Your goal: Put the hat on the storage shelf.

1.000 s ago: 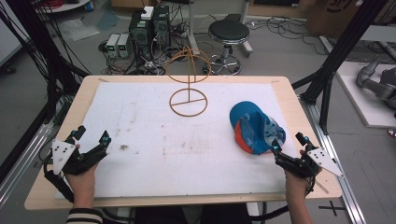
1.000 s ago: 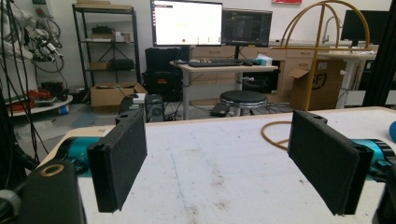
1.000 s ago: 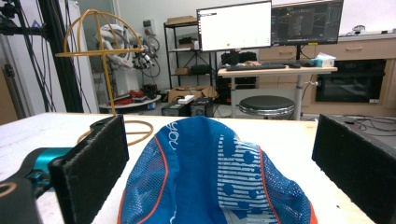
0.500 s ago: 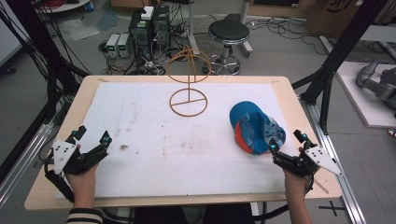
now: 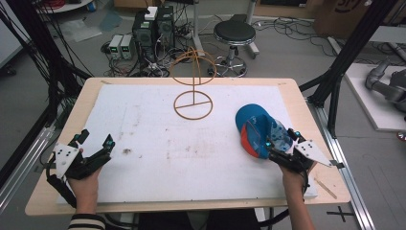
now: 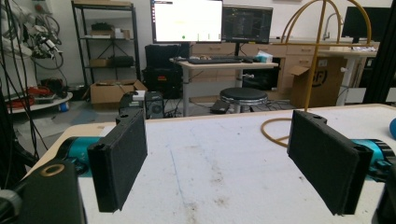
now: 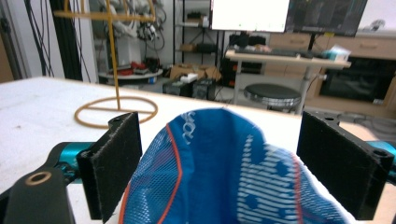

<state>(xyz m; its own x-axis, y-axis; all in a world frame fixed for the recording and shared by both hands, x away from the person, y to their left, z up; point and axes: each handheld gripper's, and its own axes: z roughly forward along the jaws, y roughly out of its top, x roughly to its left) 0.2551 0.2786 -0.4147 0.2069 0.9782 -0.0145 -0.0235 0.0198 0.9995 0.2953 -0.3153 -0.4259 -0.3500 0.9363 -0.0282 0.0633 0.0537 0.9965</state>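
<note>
Approach phase of a grasp on a blue cap [image 5: 258, 130], which lies on the right side of the white-covered surface [image 5: 158, 139], near the front edge and well apart from the wire stand [image 5: 193, 86] at the far centre. The right gripper [image 5: 276, 143] is at the cap's near-right edge; in the right gripper view its jaws stand wide apart, one on either side of the cap's blue mesh fabric [image 7: 224, 177], with a gap visible between each pad and the cloth. Nothing is held yet. The left gripper [image 5: 95, 146] is over the near left of the surface, well apart from the cap, its jaws likewise spread with only bare surface between them, as the left gripper view shows; the foot ring of the wire stand [image 6: 275, 133] appears beyond its right jaw.

Judged from this arrangement, the step in hand is the positioning of the right gripper around the cap before closure. The next move calls for a slight advance so that the pads bracket a firm fold of fabric or the brim, then a closing of the jaws. Since the cloth is soft and may bunch or slip, a deep bite is advisable. The stand looks a likely destination for the cap, though that is only an inference.
</note>
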